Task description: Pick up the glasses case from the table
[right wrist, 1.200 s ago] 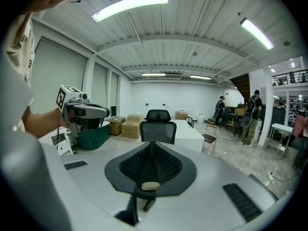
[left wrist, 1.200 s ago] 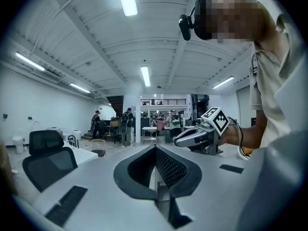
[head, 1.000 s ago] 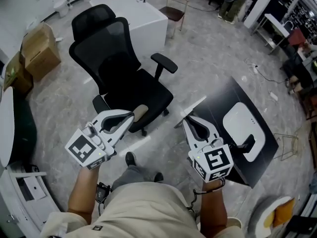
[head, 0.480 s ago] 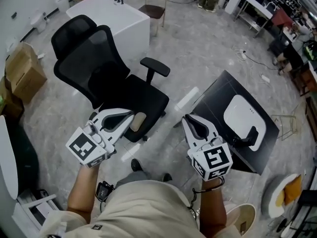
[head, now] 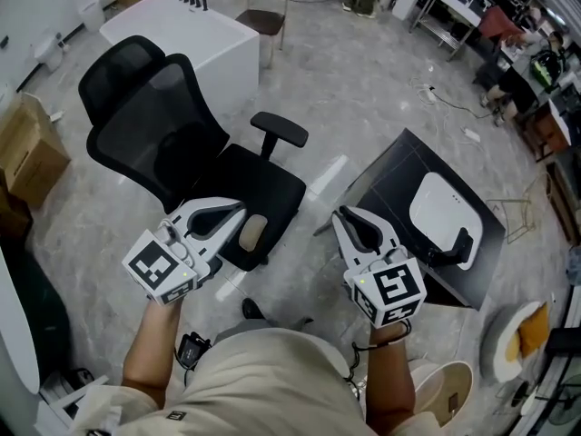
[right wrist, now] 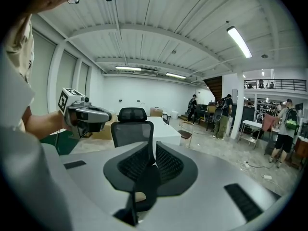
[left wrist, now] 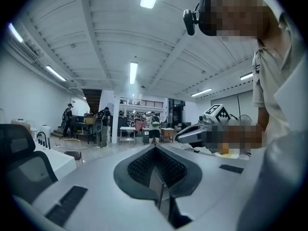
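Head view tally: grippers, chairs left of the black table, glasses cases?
Grippers: 2 (left gripper, shut; right gripper, jaws just opening, nothing between)
Chairs: 2 (black office chair, small side chair)
Glasses cases: 1 (white glasses case on black table)
Total: 5

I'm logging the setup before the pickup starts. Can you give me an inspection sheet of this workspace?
Surface: black table, mostly bare.
Job's things: white case lying flat on the table, untouched.
Clutter: black object beside the case, kind unclear.
Grippers: left gripper shut, empty; right gripper jaws slightly apart, just been opening, nothing between them; both short of the case.
Cables: cable on the floor beyond the table.
Surroundings: office chair, white counter, cardboard box, people far off.
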The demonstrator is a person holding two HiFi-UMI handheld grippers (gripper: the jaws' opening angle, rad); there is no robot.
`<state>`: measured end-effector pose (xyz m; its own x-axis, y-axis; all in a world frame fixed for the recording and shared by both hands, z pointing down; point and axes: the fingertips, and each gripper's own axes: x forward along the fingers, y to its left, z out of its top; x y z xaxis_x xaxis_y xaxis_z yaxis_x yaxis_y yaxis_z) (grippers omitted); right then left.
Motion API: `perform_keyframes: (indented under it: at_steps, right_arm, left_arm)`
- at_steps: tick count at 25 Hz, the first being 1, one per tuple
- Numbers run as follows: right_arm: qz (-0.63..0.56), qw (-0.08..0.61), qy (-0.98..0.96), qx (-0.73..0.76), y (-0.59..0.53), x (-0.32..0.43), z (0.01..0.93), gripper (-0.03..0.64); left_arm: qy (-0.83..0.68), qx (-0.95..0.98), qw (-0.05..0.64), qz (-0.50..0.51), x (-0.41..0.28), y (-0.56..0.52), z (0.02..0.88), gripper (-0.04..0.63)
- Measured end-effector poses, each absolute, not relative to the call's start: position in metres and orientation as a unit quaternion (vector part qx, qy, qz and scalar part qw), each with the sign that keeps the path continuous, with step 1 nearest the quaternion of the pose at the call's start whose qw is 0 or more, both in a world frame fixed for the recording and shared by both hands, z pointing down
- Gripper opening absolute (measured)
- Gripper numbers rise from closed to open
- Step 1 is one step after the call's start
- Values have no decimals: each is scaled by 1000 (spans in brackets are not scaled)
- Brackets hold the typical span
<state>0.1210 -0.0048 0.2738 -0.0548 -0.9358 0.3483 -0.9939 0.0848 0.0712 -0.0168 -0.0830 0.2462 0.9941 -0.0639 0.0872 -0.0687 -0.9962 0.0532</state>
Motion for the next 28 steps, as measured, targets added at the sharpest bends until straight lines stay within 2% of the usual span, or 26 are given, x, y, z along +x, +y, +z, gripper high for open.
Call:
perform_keyframes:
  at_steps: [14, 28]
  right_arm:
    - [104, 178, -764, 612, -79, 86, 300, 75]
    - [119, 195, -842, 490, -209, 102, 352, 95]
  left_arm:
    - [-100, 992, 66, 50, -56, -148, 281, 14]
    - [-213, 963, 122, 108, -38, -227, 359, 14]
